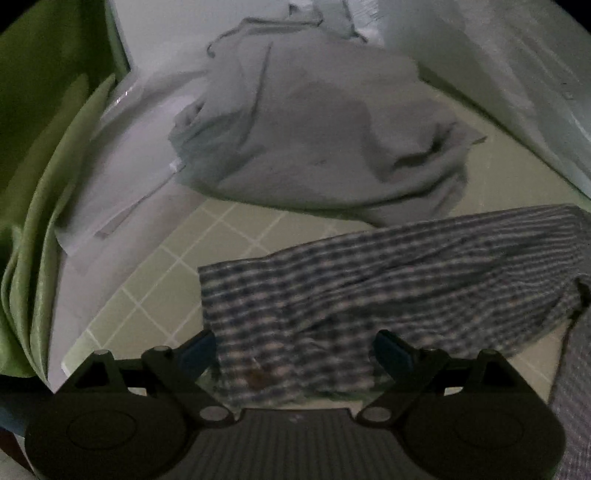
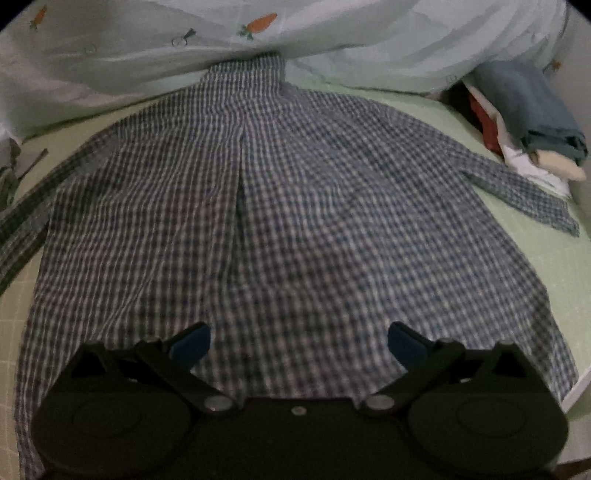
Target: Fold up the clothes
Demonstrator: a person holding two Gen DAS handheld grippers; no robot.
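The checked shirt [image 2: 280, 206] lay spread back-up on the green bed [image 2: 517, 236], collar toward the carrot-print quilt [image 2: 332, 40], flat enough for folding. The right tool [image 2: 298, 341] hovered with fingers spread over its hem. The left tool [image 1: 294, 349], also spread, faced a sleeve [image 1: 369, 280]. A grey top [image 1: 314, 129] lay crumpled beyond; folded clothes [image 2: 528, 122] sat stacked aside.

Probably a home bedroom: a green checked bedsheet [image 2: 546, 258], carrot-print quilt [image 2: 258, 33] and stacked folded clothes [image 2: 528, 114].
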